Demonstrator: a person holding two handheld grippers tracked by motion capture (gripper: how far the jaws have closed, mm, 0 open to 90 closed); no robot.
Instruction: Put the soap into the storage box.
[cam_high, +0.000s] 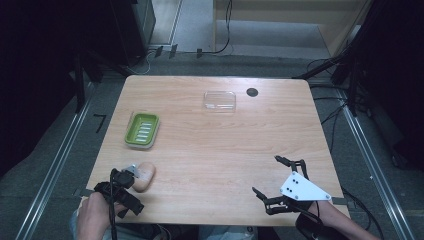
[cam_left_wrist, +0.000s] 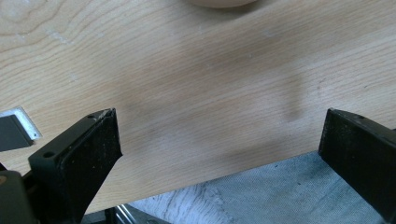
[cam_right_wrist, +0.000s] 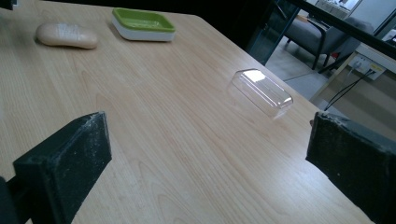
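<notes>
Since the beige oval soap bar (cam_high: 143, 176) is smooth and rounded, expect it to be slippery: light, stiff enough to squeeze, but likely to squirt out if pinched near an end. Best bet imo: take it across the short axis at mid-length, pads flat on the long sides, moderate force.

Location: soap lies flat on the light wooden desk (cam_high: 215, 150), near the front edge, on the near side of the green ribbed soap dish (cam_high: 142, 130) and apart from it. Clear plastic lid (cam_high: 220, 100) sits well beyond the dish, toward the far edge w/ a small dark round disc (cam_high: 252, 92) just beside it.

Left tongs (cam_high: 131, 172): wide apart, nothing between them, tips right at the soap's near end; can't tell whether they touch. Hand low at the desk's front edge, tool angled down at the desk.

Right tongs (cam_high: 266, 178): also wide apart, empty, well away from the soap on the opposite front corner, pointing across the desk toward the lid.
</notes>
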